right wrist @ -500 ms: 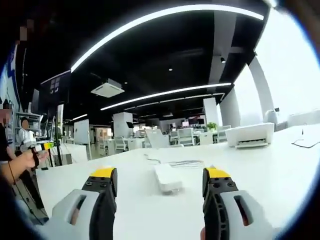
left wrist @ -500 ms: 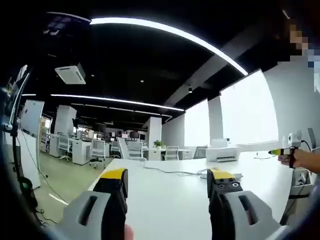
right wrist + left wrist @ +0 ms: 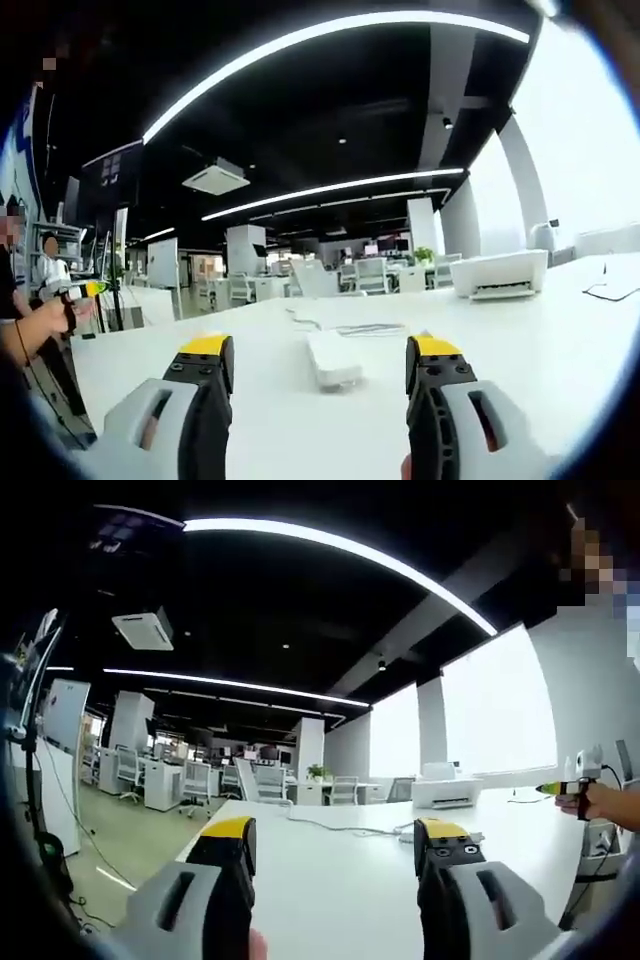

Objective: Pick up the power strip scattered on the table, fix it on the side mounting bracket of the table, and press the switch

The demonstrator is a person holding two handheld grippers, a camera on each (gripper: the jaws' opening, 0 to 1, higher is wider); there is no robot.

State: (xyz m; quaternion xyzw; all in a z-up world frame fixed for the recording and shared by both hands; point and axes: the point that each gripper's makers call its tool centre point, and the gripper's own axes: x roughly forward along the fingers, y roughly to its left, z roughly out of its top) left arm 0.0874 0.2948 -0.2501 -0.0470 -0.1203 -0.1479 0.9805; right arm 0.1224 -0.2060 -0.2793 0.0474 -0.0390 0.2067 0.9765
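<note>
Power strip (image 3: pixel 333 360) mid-table (image 3: pixel 520 350), right gripper (image 3: pixel 320 365) apart.

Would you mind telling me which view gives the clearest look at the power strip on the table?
The right gripper view: the white power strip lies in full sight on the table, framed between the open jaws. In the left gripper view, the strip sits mostly hidden behind that gripper's right-hand jaw; just its ends and cable peek out.

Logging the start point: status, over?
Both grippers open, empty. Right gripper faces power strip lying flat on the table, untouched. Nothing between them.
</note>
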